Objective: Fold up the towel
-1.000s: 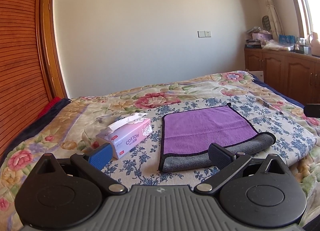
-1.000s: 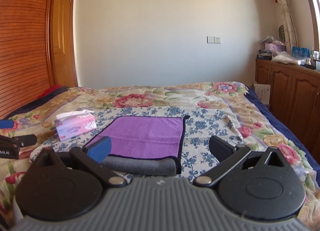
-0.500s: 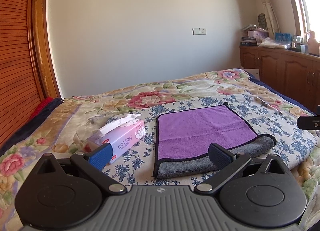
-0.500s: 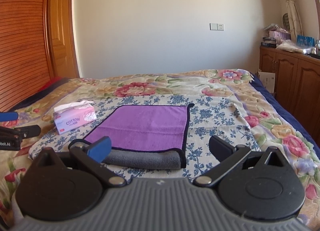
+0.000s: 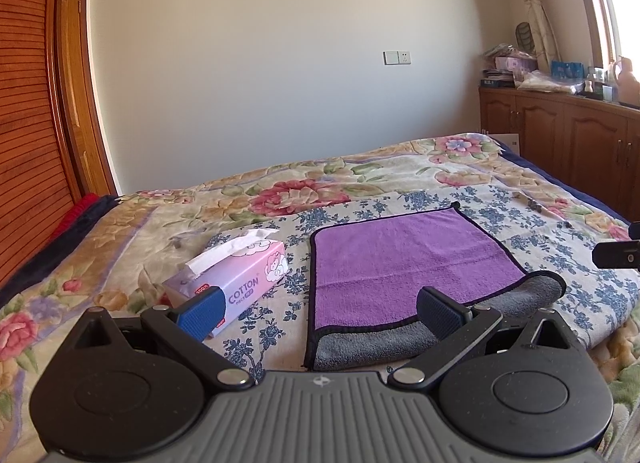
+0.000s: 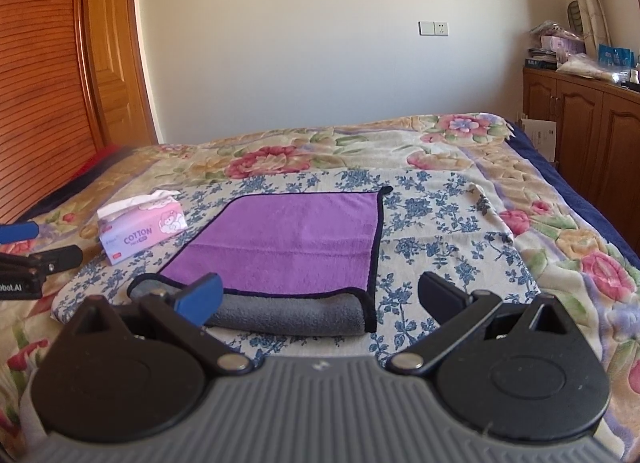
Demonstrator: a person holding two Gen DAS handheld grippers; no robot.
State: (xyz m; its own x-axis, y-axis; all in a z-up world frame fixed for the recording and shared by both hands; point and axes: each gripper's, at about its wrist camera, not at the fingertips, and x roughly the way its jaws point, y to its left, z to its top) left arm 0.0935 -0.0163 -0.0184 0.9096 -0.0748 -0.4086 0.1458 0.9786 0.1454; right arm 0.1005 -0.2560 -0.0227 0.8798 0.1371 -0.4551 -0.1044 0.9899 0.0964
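Note:
A purple towel (image 5: 408,259) with a black hem lies flat on the bed; its near edge is folded over and shows the grey underside (image 5: 384,347). It also shows in the right wrist view (image 6: 288,243). My left gripper (image 5: 320,313) is open and empty, held just short of the towel's near left corner. My right gripper (image 6: 320,297) is open and empty, just short of the towel's near right corner. Each gripper's tips show at the edge of the other's view.
A pink tissue box (image 5: 236,283) marked COTTON lies left of the towel. The bed (image 5: 460,167) has a floral cover with a blue-flowered cloth (image 6: 440,223) under the towel. Wooden cabinets (image 5: 568,139) stand right, a slatted wardrobe (image 6: 36,103) left.
Both grippers have drawn closer to the towel's near edge and sunk a little. The towel and tissue box have not moved. Both grippers stay open.

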